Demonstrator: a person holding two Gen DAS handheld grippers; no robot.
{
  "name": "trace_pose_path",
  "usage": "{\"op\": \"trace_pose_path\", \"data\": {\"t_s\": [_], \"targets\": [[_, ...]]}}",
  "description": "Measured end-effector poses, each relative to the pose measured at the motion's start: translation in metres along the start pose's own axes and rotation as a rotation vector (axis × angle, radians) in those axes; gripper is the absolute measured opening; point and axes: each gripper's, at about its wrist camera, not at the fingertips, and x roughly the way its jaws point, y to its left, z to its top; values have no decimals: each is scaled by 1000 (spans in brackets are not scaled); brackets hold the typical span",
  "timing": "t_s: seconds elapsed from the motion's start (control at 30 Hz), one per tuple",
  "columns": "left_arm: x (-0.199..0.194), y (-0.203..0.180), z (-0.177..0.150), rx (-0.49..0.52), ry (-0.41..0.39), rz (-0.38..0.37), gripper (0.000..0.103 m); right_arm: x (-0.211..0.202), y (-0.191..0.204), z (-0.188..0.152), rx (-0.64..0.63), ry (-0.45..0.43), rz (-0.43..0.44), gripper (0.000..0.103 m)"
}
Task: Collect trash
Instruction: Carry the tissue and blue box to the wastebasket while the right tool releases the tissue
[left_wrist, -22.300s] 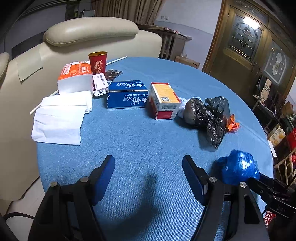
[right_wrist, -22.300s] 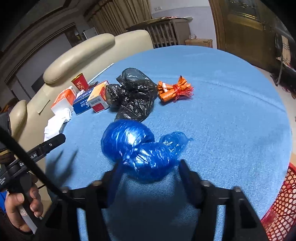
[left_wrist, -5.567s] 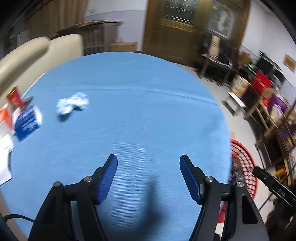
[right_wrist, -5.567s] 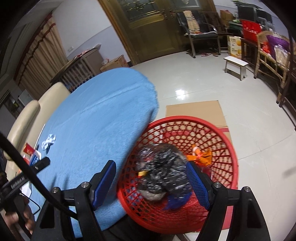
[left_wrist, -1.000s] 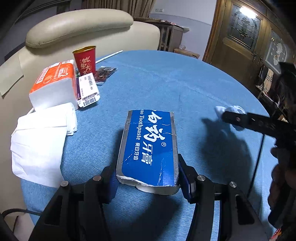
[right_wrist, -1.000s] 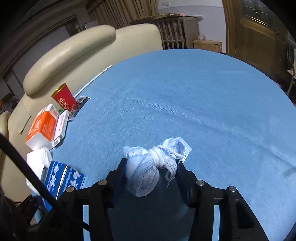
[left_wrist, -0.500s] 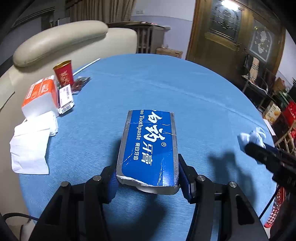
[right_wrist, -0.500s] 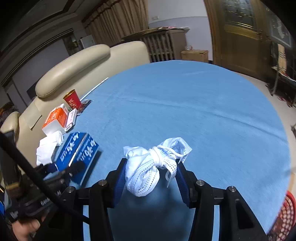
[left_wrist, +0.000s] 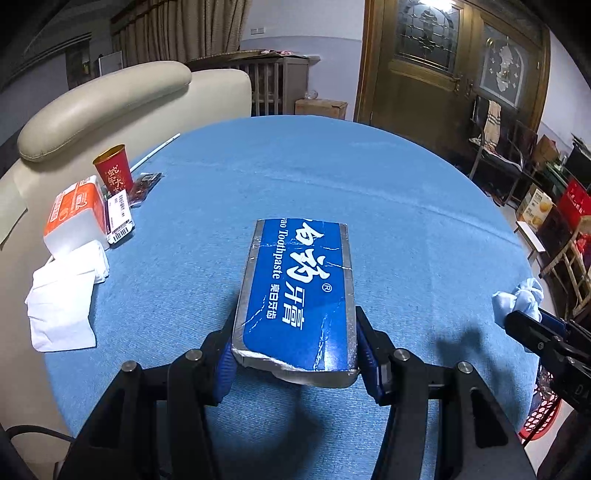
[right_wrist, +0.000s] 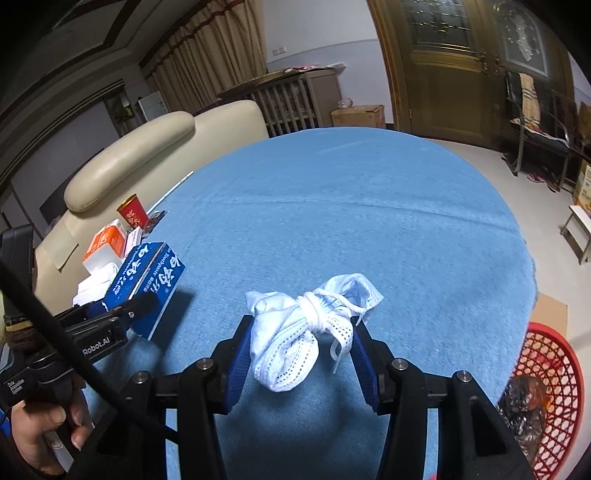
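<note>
My left gripper (left_wrist: 295, 354) is shut on a blue toothpaste box (left_wrist: 299, 291) and holds it above the round blue table (left_wrist: 332, 177). My right gripper (right_wrist: 299, 350) is shut on a knotted white face mask bundle (right_wrist: 306, 328), also above the table. The bundle shows at the right edge of the left wrist view (left_wrist: 517, 299), and the box at the left of the right wrist view (right_wrist: 147, 280). A red mesh basket (right_wrist: 546, 376) with dark bagged trash stands on the floor past the table's right edge.
At the table's left stand a red cup (left_wrist: 112, 171), an orange-and-white tissue pack (left_wrist: 74, 214), a labelled packet (left_wrist: 120, 216) and white napkins (left_wrist: 62, 302). A cream sofa (left_wrist: 103, 99) is behind them. Wooden doors (left_wrist: 436, 66) and chairs are at the right.
Both grippers have pulled back and up from the table with their loads. The red basket now shows at the lower right of the right wrist view.
</note>
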Motion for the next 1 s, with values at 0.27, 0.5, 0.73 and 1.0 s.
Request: {"op": "trace_pose_path", "data": {"t_s": [0.27,0.5,0.73,1.0], "targets": [[3,-4,0,13,6,-4,57,-10,-10,-7,29,-10,-13,53],[6,-7,1,24,9,-11,57,-17,-19,-11,49,-18,-32,53],[7,-12,0,41,5,-18,57,-21,-26,-14,77,-27,-54,53],[4,-22,4,76,-8,-53,57,-41,-47,-24,119,-54,-103,53]]}}
